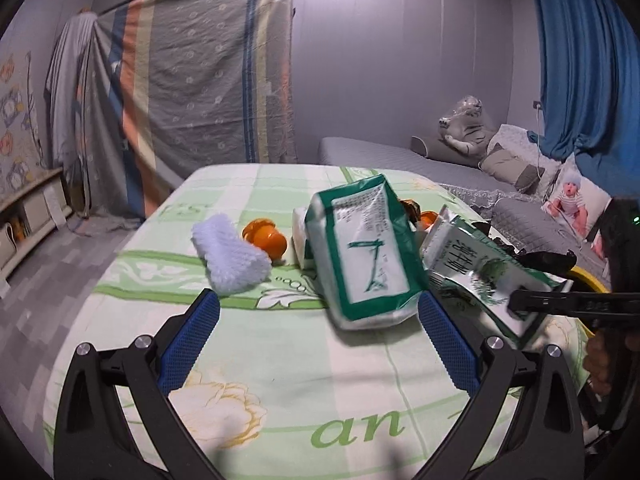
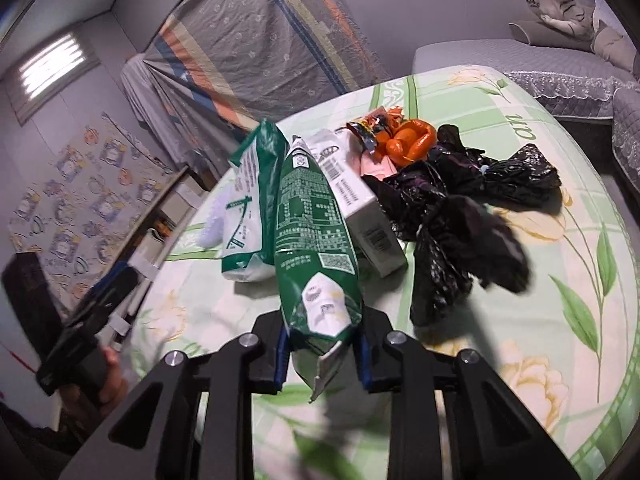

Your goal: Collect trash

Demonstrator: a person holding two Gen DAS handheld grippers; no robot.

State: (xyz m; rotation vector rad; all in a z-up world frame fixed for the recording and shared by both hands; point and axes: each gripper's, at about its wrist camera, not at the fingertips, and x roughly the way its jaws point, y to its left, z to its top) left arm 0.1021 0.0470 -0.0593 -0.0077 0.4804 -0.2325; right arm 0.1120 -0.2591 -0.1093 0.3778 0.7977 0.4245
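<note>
Green-and-white plastic fills the middle of the left wrist view: a soft tissue pack (image 1: 366, 252) rests tilted on the table (image 1: 280, 360), just ahead of the left gripper (image 1: 319, 308) and a little toward its right finger. That claw stands wide with nothing between its blue pads (image 1: 448, 340) — the pack's lower end lies almost level with the fingertips, its long axis running away from the camera and leaning left. A white knitted cloth (image 1: 230, 258) and an orange cup (image 1: 266, 240) lie farther back, toward the table's left edge. At the right edge of the table the right gripper (image 1: 520, 304) comes in from the side, clamped on a green printed wrapper (image 1: 480, 276).

From the right wrist view the wrapper (image 2: 316, 248) runs straight out along the claw's own line, its torn tail caught between the narrowed fingers of the right gripper (image 2: 322, 360) — the grip looks to be on the bag's near end only, so the rest stands free above the table. Beside it on the left stands the tissue pack (image 2: 250, 208); to the right lie a white box (image 2: 360, 208), a black plastic bag (image 2: 460, 224) and orange scraps (image 2: 412, 142), toward the far edge. The left gripper (image 2: 92, 312) shows blurred at lower left, nearer the tissue pack than the right one is, so that pack seems its natural next target.
</note>
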